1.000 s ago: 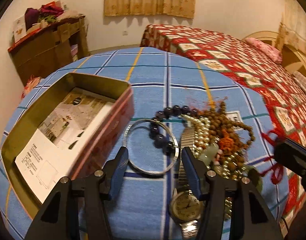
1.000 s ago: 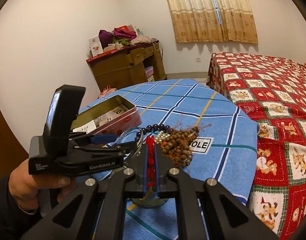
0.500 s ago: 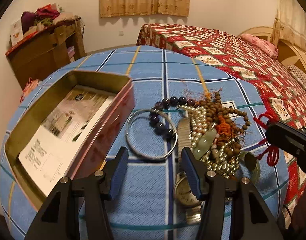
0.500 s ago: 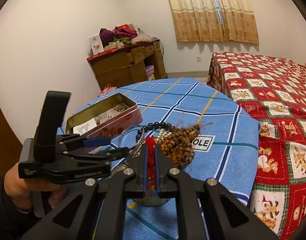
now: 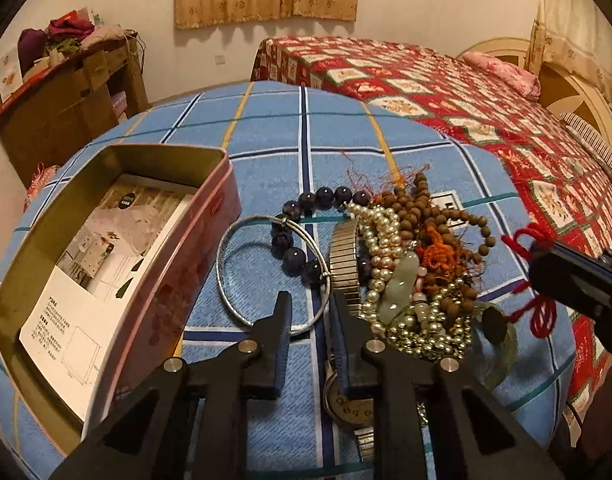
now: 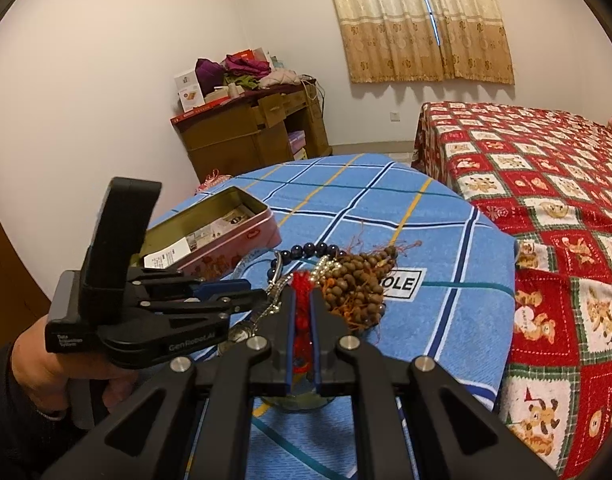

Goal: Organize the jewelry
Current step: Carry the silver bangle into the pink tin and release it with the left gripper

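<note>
- The left gripper (image 5: 309, 312) is held narrowly parted over the near rim of the silver bangle (image 5: 271, 276); no grip on it can be confirmed.
- The right gripper (image 6: 303, 312) is clamped on a red cord (image 6: 301, 300); the cord's lower end is hidden between the fingers.
- The jewelry pile (image 5: 410, 264) lies on the blue checked tablecloth (image 5: 306, 152), at 3 o'clock from the open tin (image 5: 117, 264).
- The watch (image 5: 348, 400) is partly covered by the left gripper's fingers.
</note>
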The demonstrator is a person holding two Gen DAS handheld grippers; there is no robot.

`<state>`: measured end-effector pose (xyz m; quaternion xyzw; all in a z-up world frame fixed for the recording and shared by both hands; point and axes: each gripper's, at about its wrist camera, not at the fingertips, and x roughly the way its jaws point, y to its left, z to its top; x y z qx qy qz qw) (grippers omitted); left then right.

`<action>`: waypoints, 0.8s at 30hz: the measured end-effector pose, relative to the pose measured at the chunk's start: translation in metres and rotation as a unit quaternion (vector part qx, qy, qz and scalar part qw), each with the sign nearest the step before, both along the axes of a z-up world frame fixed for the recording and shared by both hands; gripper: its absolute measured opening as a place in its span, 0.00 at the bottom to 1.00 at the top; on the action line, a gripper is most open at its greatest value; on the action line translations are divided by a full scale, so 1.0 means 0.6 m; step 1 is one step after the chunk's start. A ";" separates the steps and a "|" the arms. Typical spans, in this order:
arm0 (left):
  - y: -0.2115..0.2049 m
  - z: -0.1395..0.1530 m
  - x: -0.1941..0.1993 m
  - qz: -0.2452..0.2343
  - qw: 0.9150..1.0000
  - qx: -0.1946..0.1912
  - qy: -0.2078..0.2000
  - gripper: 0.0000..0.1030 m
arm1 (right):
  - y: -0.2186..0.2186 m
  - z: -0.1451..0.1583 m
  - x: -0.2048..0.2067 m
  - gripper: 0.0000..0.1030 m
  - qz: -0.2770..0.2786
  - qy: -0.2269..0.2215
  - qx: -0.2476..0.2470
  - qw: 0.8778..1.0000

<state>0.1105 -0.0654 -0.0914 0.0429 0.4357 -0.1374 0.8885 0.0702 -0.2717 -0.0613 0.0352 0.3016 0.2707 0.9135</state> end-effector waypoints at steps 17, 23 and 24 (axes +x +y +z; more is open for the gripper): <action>0.025 0.079 -0.059 -0.014 0.997 -0.009 -0.071 0.02 | -0.010 0.029 -0.003 0.09 -0.003 -0.020 0.010 1.000; 0.038 0.124 -0.080 -0.018 0.994 -0.017 -0.105 0.02 | -0.014 0.052 0.002 0.09 0.003 -0.026 0.023 0.999; 0.042 0.129 -0.082 -0.017 0.994 -0.019 -0.109 0.02 | -0.016 0.054 0.007 0.09 0.004 -0.022 0.029 0.999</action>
